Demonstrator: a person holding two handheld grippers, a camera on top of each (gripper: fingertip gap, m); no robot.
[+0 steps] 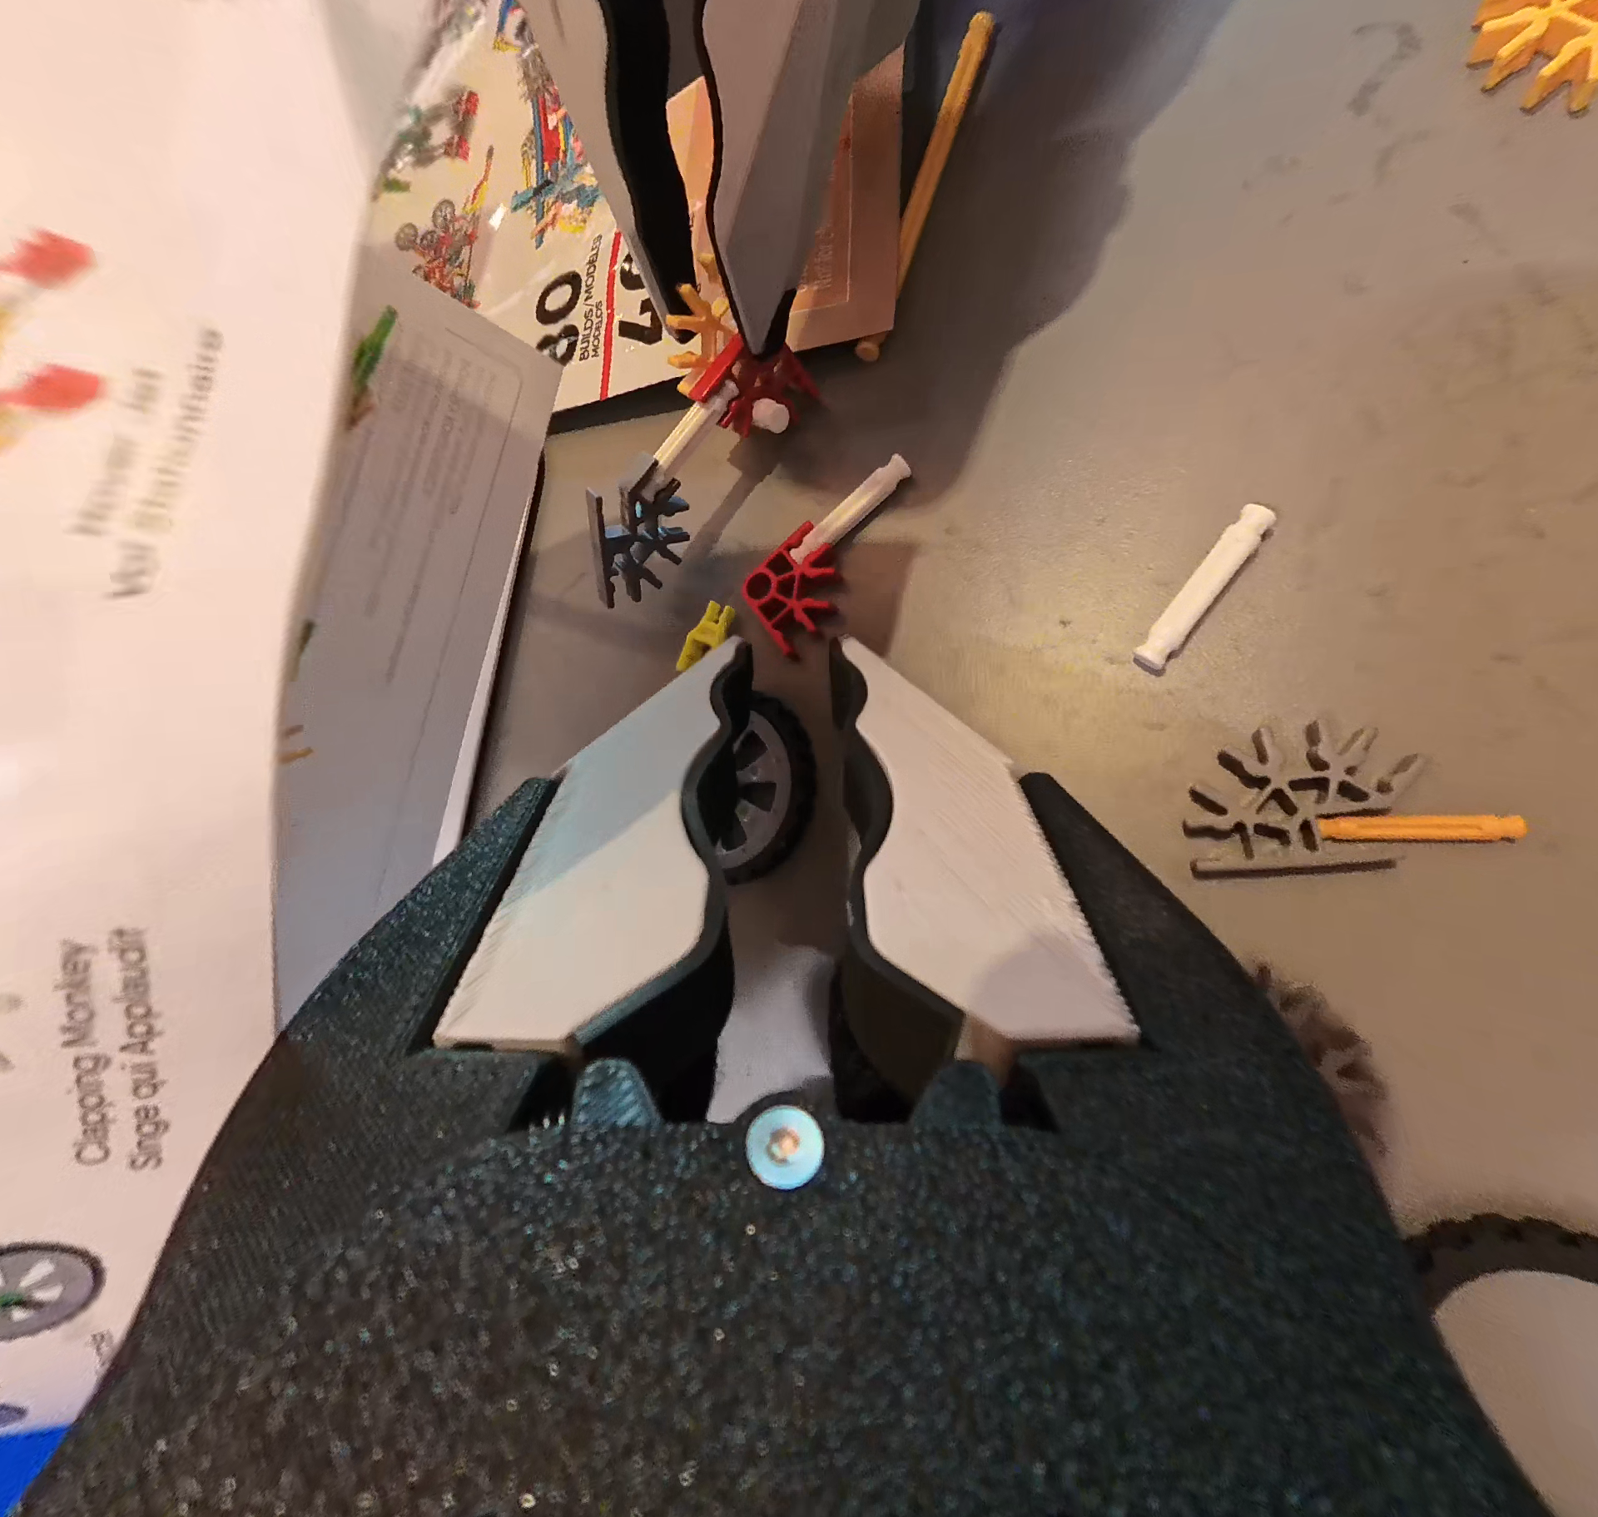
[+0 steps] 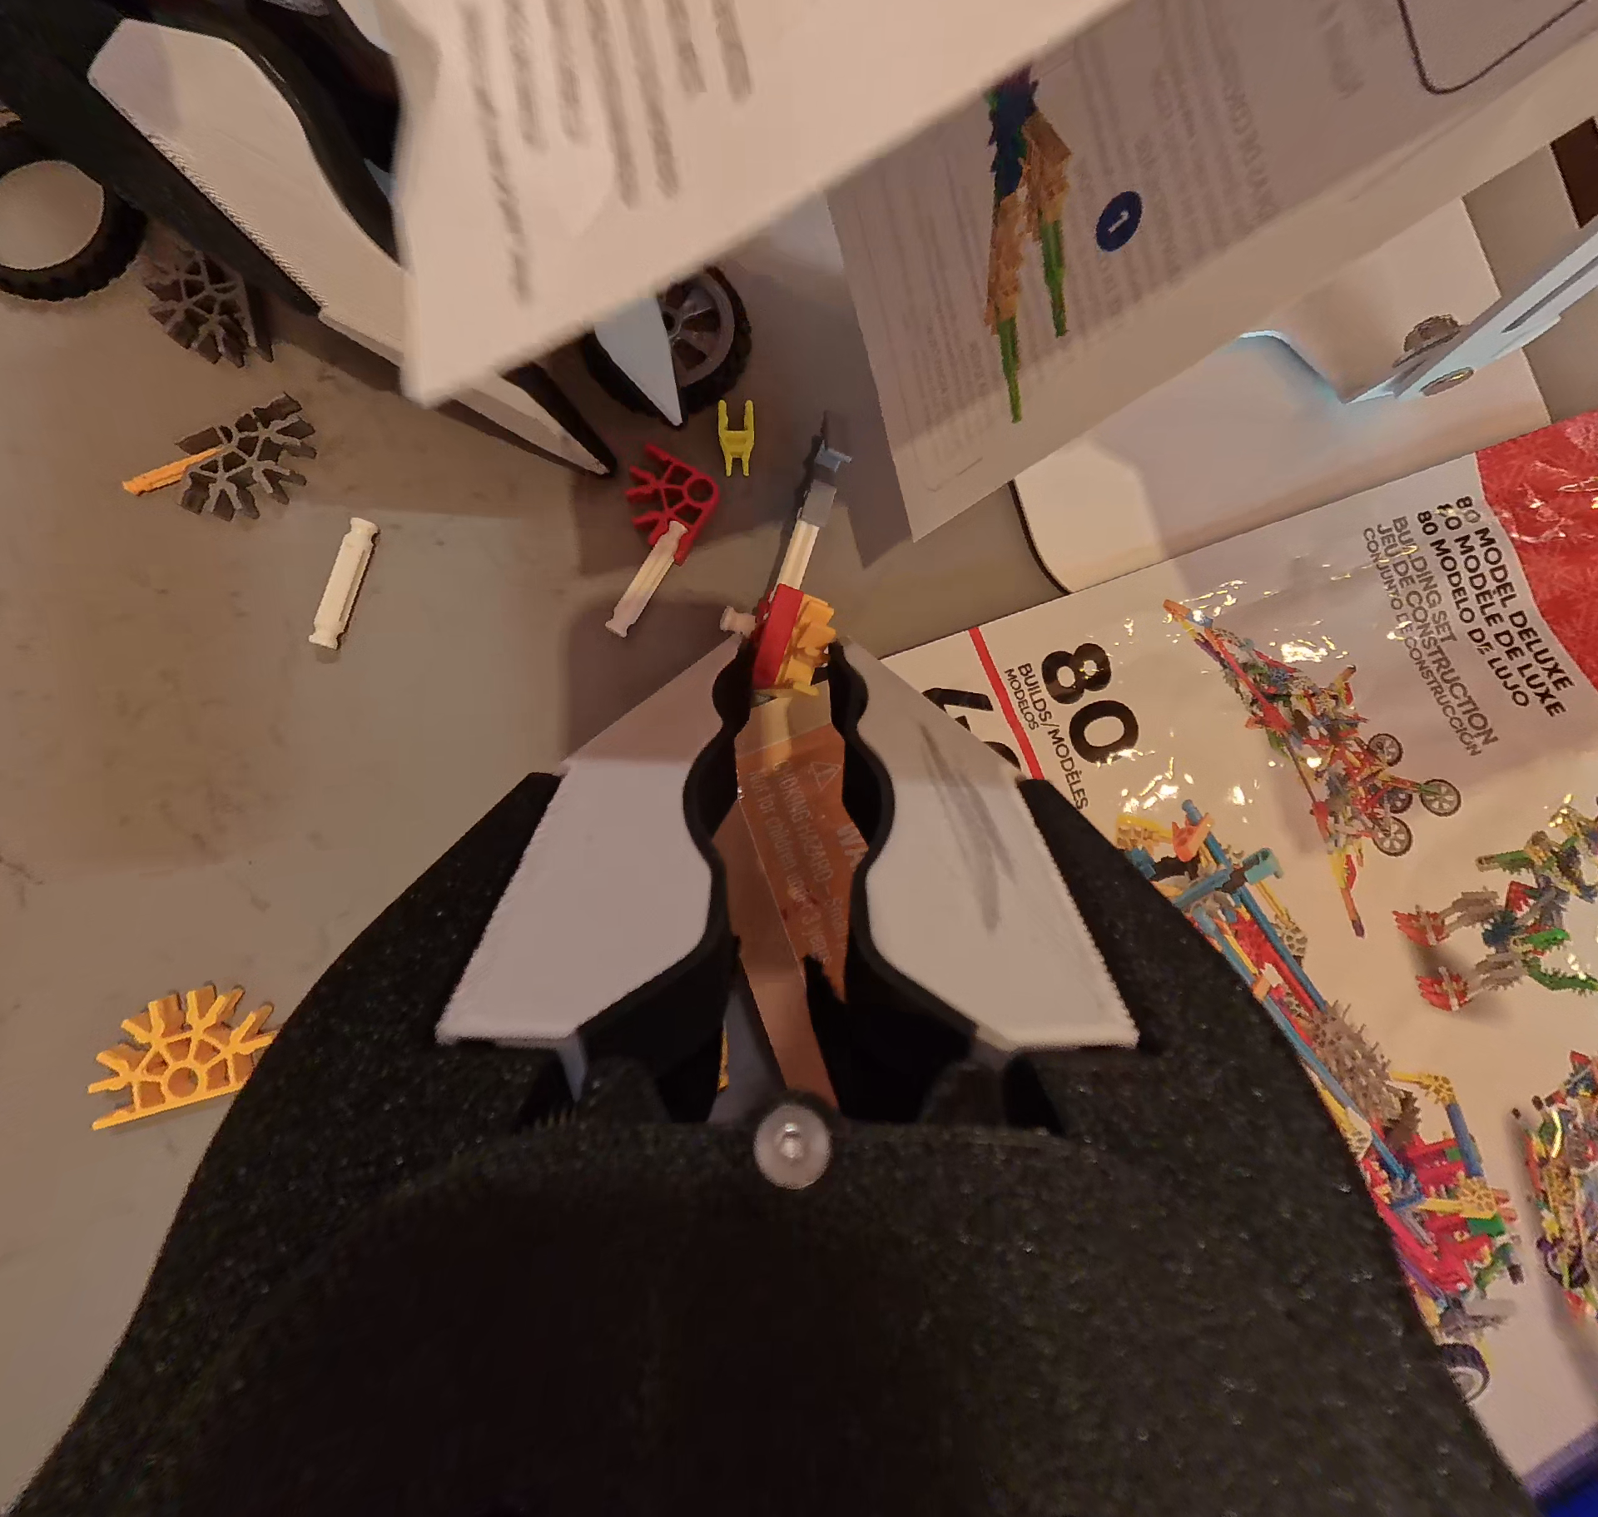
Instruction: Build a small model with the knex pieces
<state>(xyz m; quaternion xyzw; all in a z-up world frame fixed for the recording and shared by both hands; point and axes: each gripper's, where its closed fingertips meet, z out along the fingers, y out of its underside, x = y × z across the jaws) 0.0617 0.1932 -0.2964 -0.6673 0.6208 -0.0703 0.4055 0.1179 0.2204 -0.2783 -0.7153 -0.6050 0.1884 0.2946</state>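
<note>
A hobby or play spot, likely at home: a grey table [image 1: 1297,308] strewn with plastic construction-toy rods and connectors [image 1: 791,589], a toy wheel [image 1: 765,788], the set's printed box [image 2: 1254,784] and an open instruction booklet [image 1: 173,524] along one edge, under warm indoor light.

Warm, dim light; hard shadows on the grey bench [image 1: 1211,351]; white paper sheets [image 2: 605,135] blurred; fisheye-bent edges.

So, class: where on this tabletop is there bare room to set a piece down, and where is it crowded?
Bare grey table lies between the loose white rod and the yellow connector. It is crowded around the red connector, wheel and yellow clip, where the left gripper and right gripper meet beside the booklet.
</note>
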